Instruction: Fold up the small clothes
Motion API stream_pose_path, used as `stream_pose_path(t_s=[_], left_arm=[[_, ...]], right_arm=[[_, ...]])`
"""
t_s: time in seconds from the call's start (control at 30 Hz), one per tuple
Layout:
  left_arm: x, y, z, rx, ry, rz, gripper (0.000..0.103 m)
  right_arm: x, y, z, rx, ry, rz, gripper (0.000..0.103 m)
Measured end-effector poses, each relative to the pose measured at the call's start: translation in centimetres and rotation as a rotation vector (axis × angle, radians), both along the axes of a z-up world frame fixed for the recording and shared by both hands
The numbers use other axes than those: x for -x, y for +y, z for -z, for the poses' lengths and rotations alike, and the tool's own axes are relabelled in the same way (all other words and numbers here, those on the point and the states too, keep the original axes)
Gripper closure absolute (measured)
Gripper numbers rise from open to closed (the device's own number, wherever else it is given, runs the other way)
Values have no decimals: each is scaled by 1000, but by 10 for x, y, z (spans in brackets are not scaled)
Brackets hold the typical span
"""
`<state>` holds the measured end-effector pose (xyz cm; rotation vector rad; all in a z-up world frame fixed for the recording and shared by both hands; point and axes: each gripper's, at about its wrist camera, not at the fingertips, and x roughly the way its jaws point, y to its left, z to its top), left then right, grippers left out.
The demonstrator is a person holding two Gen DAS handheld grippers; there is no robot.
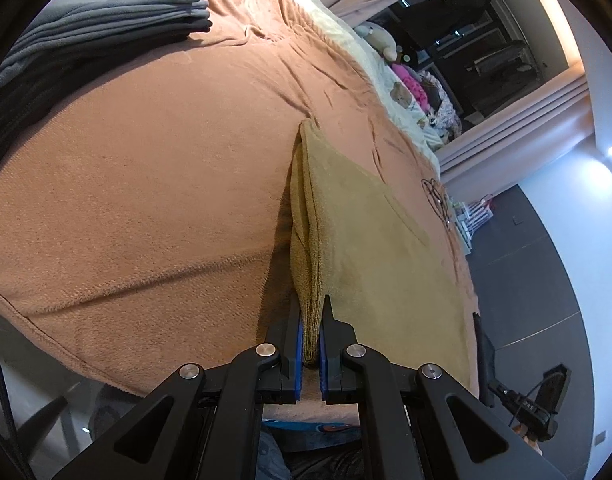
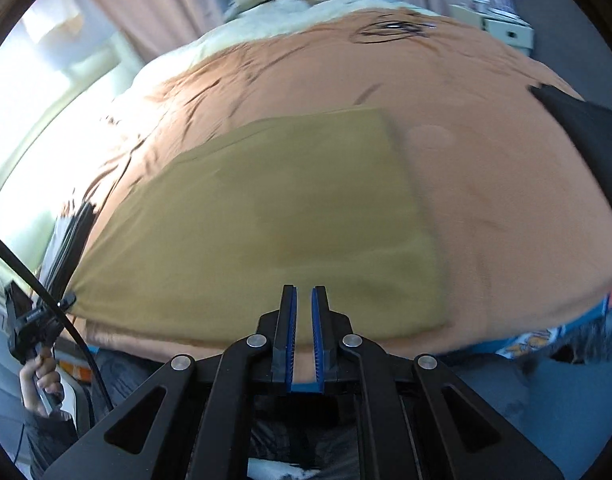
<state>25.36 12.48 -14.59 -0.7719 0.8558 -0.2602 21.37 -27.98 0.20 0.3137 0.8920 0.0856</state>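
Observation:
A folded olive-tan cloth [image 1: 370, 240] lies on a bed covered by an orange-brown blanket [image 1: 146, 184]. My left gripper [image 1: 311, 312] is shut on the cloth's near corner, the fabric pinched between its blue pads. In the right wrist view the same cloth [image 2: 274, 216] lies flat, pulled to a point at its left corner by the left gripper [image 2: 66, 300]. My right gripper [image 2: 303, 292] hovers over the cloth's near edge, jaws nearly together with a narrow empty gap and nothing held.
A stack of folded grey clothes [image 1: 86, 28] sits at the blanket's far left. A dark garment [image 2: 578, 128] lies at the right. Stuffed toys [image 1: 402, 80] and a pale quilt lie past the blanket. A black wire object [image 2: 394, 28] rests on the far blanket.

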Motion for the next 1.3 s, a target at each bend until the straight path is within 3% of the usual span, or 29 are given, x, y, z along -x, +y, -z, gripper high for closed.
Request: stream_pose_path(t_s=[0.2,0.5,0.77,0.93,1.1,1.3], left_arm=[[1,1,2,22,7,6,97],[-1,2,-6,48,2,14,97],[-3,3,-14,81,-12,16,97],[-1,2,-16,106,-14,0,97],[-1,2,-18,124,-17,-6,97],[-7,-3,-26,126,-22,10,97]], right_arm=[[-45,72,11,48,33,-123,98],[-105,134,38,86,63,-270,98],[-108,140,85,94,148,-352,98],[-109,130,77,71,180,-384,98],[-132,123,66,92,153,-367,98],[-164,127,79,65,169,-344,98]])
